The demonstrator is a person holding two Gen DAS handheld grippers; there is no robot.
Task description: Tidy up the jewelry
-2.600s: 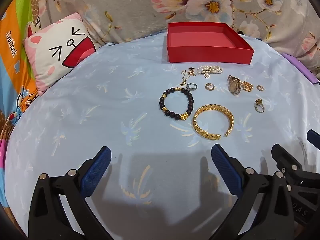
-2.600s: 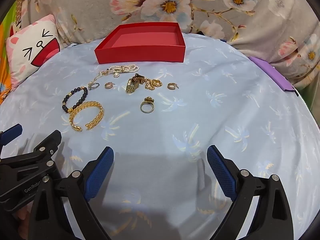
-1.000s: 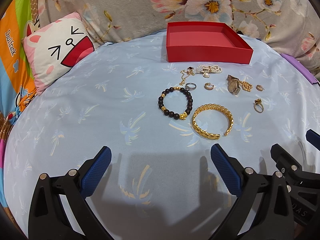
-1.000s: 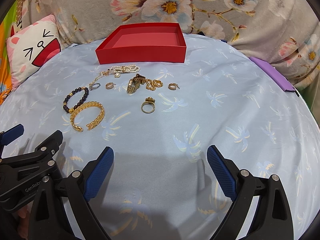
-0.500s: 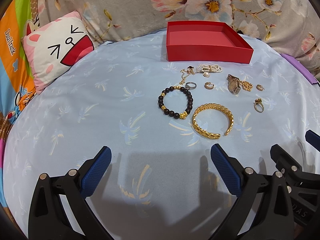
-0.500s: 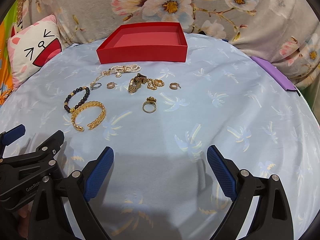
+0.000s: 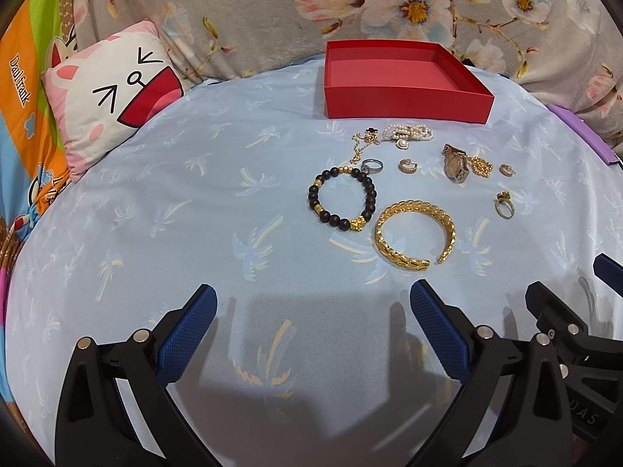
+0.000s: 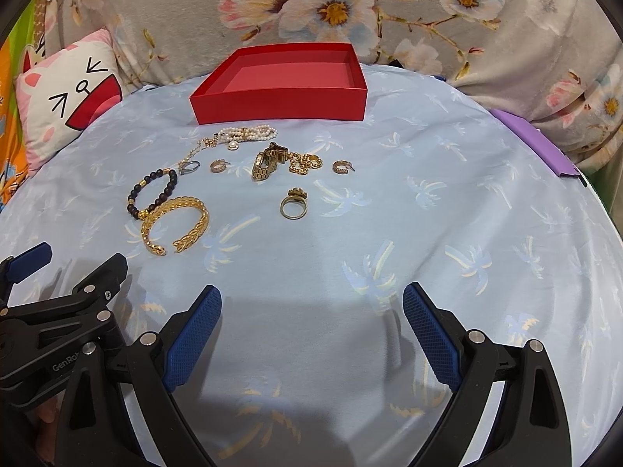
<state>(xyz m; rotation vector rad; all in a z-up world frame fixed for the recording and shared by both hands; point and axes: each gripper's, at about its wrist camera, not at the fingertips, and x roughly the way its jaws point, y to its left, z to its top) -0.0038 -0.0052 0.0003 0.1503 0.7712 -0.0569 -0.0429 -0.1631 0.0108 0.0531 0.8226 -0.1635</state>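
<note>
An empty red box (image 7: 405, 105) (image 8: 280, 107) stands at the far side of the blue palm-print sheet. In front of it lie a pearl strand (image 7: 409, 131) (image 8: 249, 132), a gold watch (image 7: 454, 167) (image 8: 266, 163), a black bead bracelet (image 7: 342, 198) (image 8: 153, 190), a gold cuff (image 7: 414, 239) (image 8: 175, 223), a gold ring (image 7: 504, 206) (image 8: 294, 206), a silver ring (image 7: 372, 165) and small earrings (image 8: 342, 166). My left gripper (image 7: 311, 311) and right gripper (image 8: 311, 307) both hang open over bare sheet, well short of the jewelry.
A cat-face cushion (image 7: 113, 101) lies at the far left. A floral blanket (image 8: 428, 19) runs along the back. A purple flat item (image 8: 533, 144) sits at the right edge. The left gripper's body (image 8: 58, 311) shows at the lower left of the right wrist view.
Both views have crept very slightly forward toward the jewelry. Nothing on the sheet has moved, and both grippers stay open.
</note>
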